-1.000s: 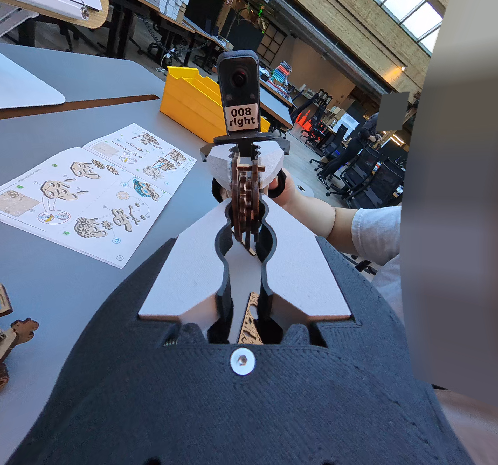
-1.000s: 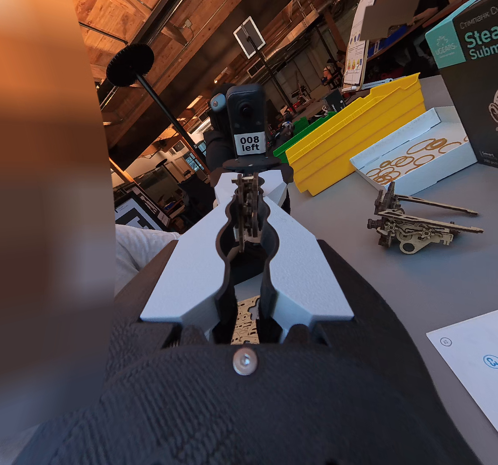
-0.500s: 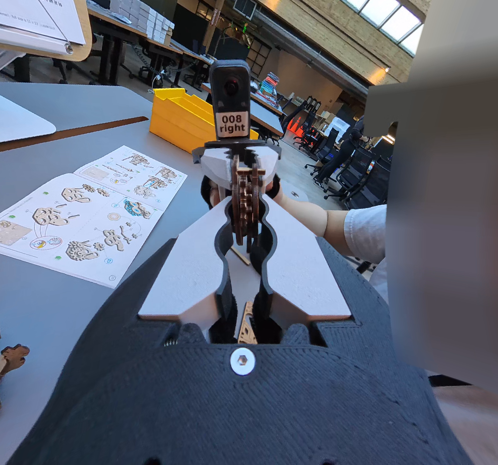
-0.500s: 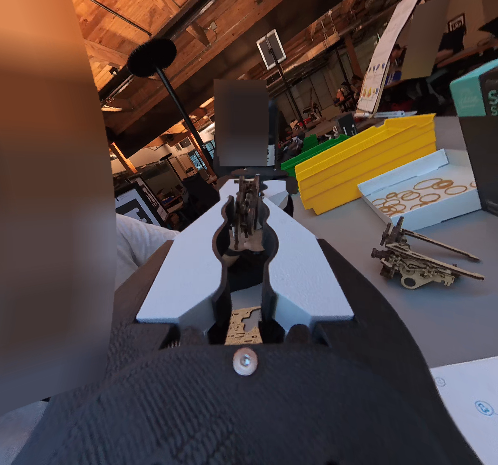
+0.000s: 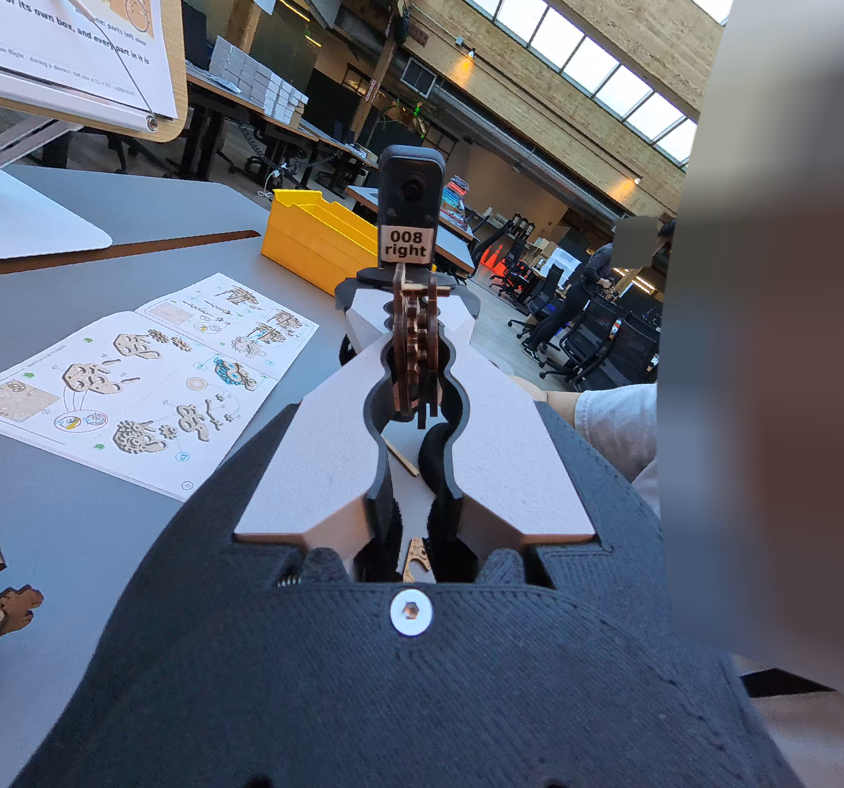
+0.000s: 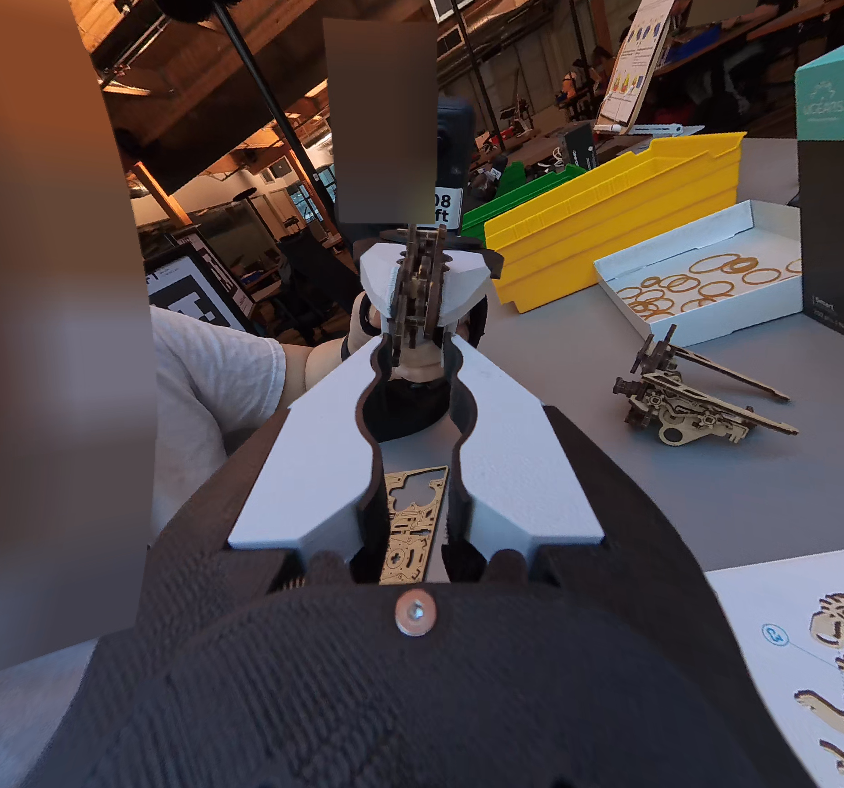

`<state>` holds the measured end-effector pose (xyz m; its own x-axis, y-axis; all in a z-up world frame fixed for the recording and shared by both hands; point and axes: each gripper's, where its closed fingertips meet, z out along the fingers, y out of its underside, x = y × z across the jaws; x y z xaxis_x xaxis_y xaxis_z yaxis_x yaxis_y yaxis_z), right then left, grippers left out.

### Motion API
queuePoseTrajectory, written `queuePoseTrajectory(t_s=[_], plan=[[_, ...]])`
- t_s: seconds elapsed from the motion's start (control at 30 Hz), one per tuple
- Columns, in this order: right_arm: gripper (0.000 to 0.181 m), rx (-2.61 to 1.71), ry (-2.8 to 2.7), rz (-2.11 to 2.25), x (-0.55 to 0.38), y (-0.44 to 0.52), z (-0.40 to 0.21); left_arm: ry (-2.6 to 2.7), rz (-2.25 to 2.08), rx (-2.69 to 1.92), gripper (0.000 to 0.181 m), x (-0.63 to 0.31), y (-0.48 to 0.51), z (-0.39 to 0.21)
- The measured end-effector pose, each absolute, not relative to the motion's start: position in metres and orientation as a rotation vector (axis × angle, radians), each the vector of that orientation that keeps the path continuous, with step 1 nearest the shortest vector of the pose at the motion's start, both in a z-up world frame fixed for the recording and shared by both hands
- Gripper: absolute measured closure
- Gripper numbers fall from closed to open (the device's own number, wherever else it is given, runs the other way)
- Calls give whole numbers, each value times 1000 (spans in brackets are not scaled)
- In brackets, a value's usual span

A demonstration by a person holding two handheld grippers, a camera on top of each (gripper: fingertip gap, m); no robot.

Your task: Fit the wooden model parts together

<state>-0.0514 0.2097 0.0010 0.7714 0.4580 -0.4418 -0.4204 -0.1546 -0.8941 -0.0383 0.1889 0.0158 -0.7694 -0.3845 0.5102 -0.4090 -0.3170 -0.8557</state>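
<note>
The work surface is a grey table in a large open workshop with timber ceiling beams, skylights, rows of desks and office chairs. An open instruction booklet lies flat on the table to the left of the left gripper. A yellow bin stands beyond the booklet, near the table edge. In the right wrist view, a second yellow bin sits on the table with a green bin behind it. A white tray holding loose wooden rings stands just beside the yellow bin. A partly built wooden sub-assembly lies on the table in front of the tray. A flat laser-cut wooden sheet lies on the table below the right gripper's fingers.

The wooden gear assembly is held in the air between both tools. The left gripper is clamped on the near end of it. The right gripper faces it and is closed on the opposite end. Blurred patches cover the right side of the left wrist view and the left side of the right wrist view.
</note>
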Motion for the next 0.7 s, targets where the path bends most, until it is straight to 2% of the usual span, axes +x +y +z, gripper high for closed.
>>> queuePoseTrajectory(t_s=[0.4,0.43,0.53,0.63,0.7], plan=[[174,-1553,35,897,-54,208,-4,-1874,2300,1068,169,-38,188,12],[180,-1557,18,894,-56,207,-5,-1878,2293,1093,168,-36,189,10],[180,-1569,1,808,-54,210,-4,-1867,2294,1105,169,-34,191,8],[177,-1557,-8,822,-57,210,1,-1898,2301,1046,169,-37,192,15],[143,-1600,19,818,-53,212,-3,-1841,2355,1003,169,-40,194,23]])
